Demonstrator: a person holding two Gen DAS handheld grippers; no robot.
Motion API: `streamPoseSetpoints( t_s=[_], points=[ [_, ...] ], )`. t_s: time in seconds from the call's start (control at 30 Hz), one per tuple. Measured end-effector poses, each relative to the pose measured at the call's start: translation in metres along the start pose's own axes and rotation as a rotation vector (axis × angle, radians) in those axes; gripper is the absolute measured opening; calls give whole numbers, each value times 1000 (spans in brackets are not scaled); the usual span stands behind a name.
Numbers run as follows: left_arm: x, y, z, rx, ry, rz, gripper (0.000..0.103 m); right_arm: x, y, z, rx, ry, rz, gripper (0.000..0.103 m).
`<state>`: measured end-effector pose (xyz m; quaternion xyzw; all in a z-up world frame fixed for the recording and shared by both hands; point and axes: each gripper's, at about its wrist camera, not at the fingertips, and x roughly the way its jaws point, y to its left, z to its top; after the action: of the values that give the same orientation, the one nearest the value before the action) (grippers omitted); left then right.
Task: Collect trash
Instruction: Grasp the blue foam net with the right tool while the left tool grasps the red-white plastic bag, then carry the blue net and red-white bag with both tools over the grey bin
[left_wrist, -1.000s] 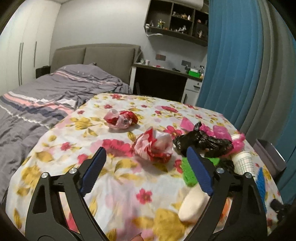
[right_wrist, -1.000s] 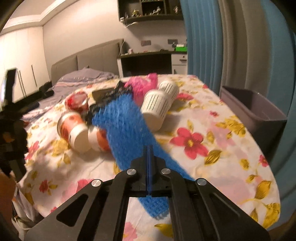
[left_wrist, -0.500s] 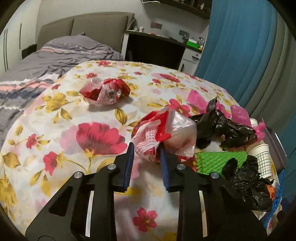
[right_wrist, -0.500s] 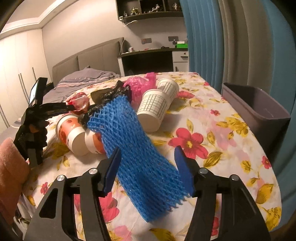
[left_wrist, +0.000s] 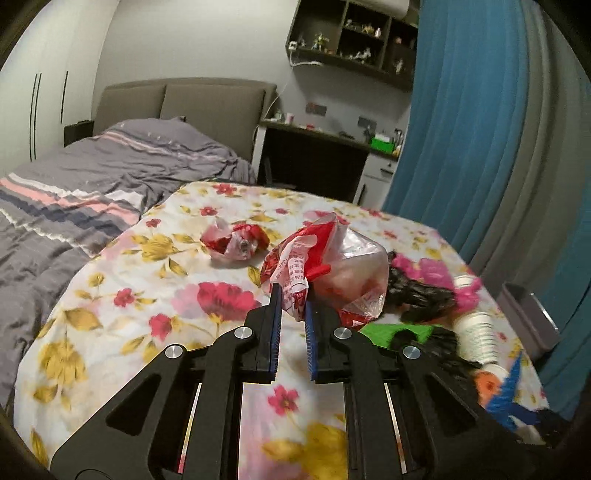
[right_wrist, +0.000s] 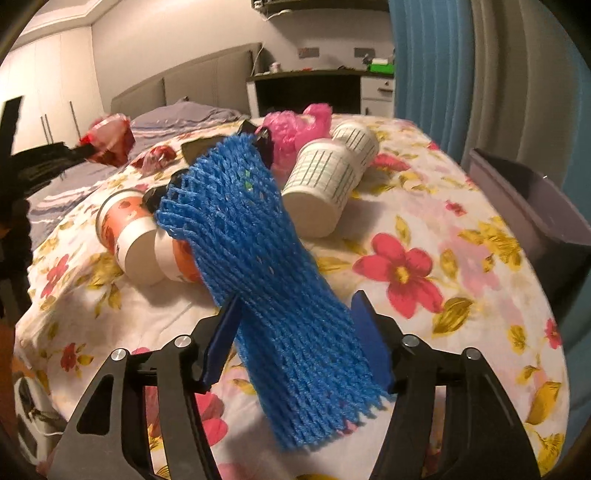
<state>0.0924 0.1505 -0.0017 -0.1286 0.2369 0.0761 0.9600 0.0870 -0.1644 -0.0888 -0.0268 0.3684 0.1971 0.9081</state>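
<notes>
**Trash count on the flowered surface, both tongs at work**

Left tongs (left_wrist: 292, 295): jaws nearly together and closing, blue pads pinching the edge of a crumpled red-and-clear plastic bag (left_wrist: 325, 266). The bag hangs clear of the flowered surface (left_wrist: 147, 295); the right wrist view shows it lifted in the air at upper left. White panel on the bag carries small red print, too fine to read.

Right tongs (right_wrist: 295, 321): jaws standing wide on either side of a blue foam net sleeve (right_wrist: 266, 258). The sleeve lies between the pads, leaning up against the cups; whether either pad presses on it I cannot tell.

Count of trash seen:
- Red-and-clear plastic bags: two. One in the left tongs, a second crumpled one (left_wrist: 234, 243) lying on the surface behind it.
- White paper cups with green grid lines: two (right_wrist: 325, 184), on their sides, touching. Markings unreadable.
- Orange-and-white paper cups: two (right_wrist: 127, 229), on their sides, just beside the blue sleeve.
- Foam net sleeves: two, one blue, one green (left_wrist: 391, 332).
- Pink plastic bag: one (right_wrist: 295, 125), behind the grid cups.
- Black plastic bags: at least two (left_wrist: 417, 295), bunched, hard to separate.

Grey bin (right_wrist: 535, 206) stands at the right edge of the surface, beside the blue curtain (left_wrist: 461, 129).
</notes>
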Motion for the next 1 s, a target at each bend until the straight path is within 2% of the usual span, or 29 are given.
streamPoseSetpoints(
  t_s=[0.1, 0.2, 0.3, 0.33, 0.57, 0.6, 0.63, 0.67, 0.73, 0.9, 1.0],
  points=[
    [-15, -6, -7, -6, -1, -21, 11, 3, 1, -2, -7, 30, 58, 49],
    [-26, -16, -15, 9, -9, -18, 11, 4, 5, -7, -33, 51, 80, 35],
    [-32, -24, -19, 14, -15, -21, 11, 1, 6, -9, -51, 49, 87, 18],
    [-34, -26, -20, 13, -15, -25, 11, -2, 6, -11, -55, 47, 91, 2],
    [-44, -41, -27, 13, -15, -43, 11, -14, 2, -16, -44, 10, 115, 1],
    [-47, -42, -28, 11, -18, -47, 11, -17, 0, -15, -33, 0, 113, 1],
    [-50, -44, -29, 9, -22, -50, 11, -20, -7, -14, -11, -6, 111, 10],
    [-51, -45, -29, 7, -24, -50, 11, -21, -11, -13, 2, -8, 113, 33],
    [-56, -47, -30, 7, -32, -52, 11, -22, -17, -13, 27, -12, 118, 60],
    [-62, -51, -31, -1, -34, -63, 11, -6, -15, -10, 22, 55, 147, 62],
    [-65, -52, -31, 7, -38, -66, 11, 2, -7, -13, -27, 74, 114, 62]
  ],
)
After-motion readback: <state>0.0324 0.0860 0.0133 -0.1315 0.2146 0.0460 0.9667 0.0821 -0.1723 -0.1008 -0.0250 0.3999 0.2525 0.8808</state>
